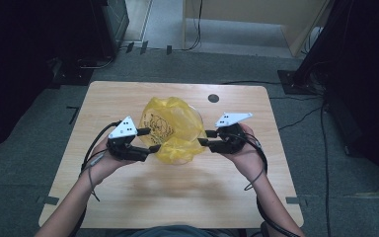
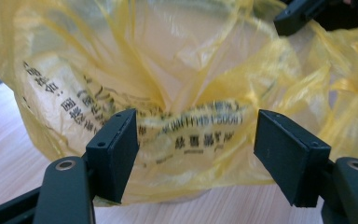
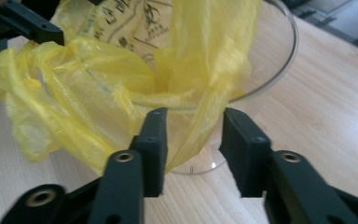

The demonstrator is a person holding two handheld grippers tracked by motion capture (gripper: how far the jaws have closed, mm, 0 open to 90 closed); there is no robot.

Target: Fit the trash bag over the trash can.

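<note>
A crumpled yellow plastic bag (image 1: 172,129) with black print sits in a clear round container (image 3: 284,56) at the middle of the wooden table (image 1: 177,197). My left gripper (image 1: 150,139) is at the bag's left side. In the left gripper view its jaws (image 2: 196,149) stand wide apart, with the printed bag (image 2: 191,70) just beyond them and nothing pressed. My right gripper (image 1: 206,138) is at the bag's right side. Its jaws (image 3: 193,140) stand narrowly apart around a hanging fold of the bag (image 3: 121,70) and the container's rim, and a gap shows beside the fold.
A small dark round hole (image 1: 213,98) sits near the table's far edge. Bare wood lies in front of the bag. Around the table are grey floor, cables (image 1: 321,128) and dark stands at the right and left.
</note>
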